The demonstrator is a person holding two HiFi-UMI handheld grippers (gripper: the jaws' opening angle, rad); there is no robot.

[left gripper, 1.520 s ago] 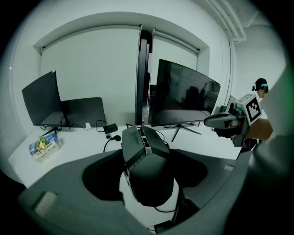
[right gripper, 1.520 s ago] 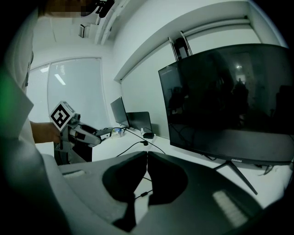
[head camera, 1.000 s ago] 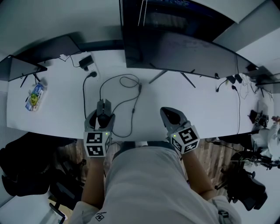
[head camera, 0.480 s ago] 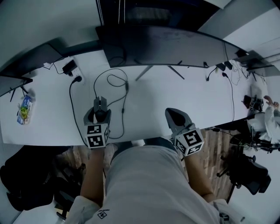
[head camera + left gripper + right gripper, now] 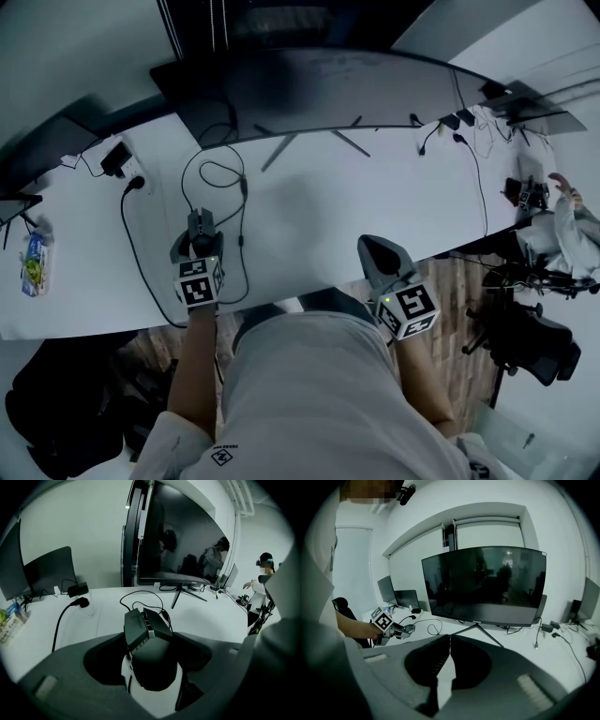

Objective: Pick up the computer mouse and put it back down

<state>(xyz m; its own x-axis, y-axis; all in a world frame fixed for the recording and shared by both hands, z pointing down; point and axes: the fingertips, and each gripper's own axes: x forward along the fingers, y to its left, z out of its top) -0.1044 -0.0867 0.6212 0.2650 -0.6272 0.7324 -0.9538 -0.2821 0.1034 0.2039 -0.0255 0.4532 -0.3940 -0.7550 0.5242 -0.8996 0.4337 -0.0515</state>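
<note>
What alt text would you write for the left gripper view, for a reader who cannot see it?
A dark computer mouse is held between the jaws of the left gripper, over a white desk. Its cable loops back toward a large dark monitor.

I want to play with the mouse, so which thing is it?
Start at the big curved monitor on the white desk. In front of it, leftward, the left gripper clamps the computer mouse. It is bigger and angular, unlike the small plug and adapter beyond it.

Dark wired mouse (image 5: 153, 662) clamped between left gripper (image 5: 198, 242) jaws.
</note>
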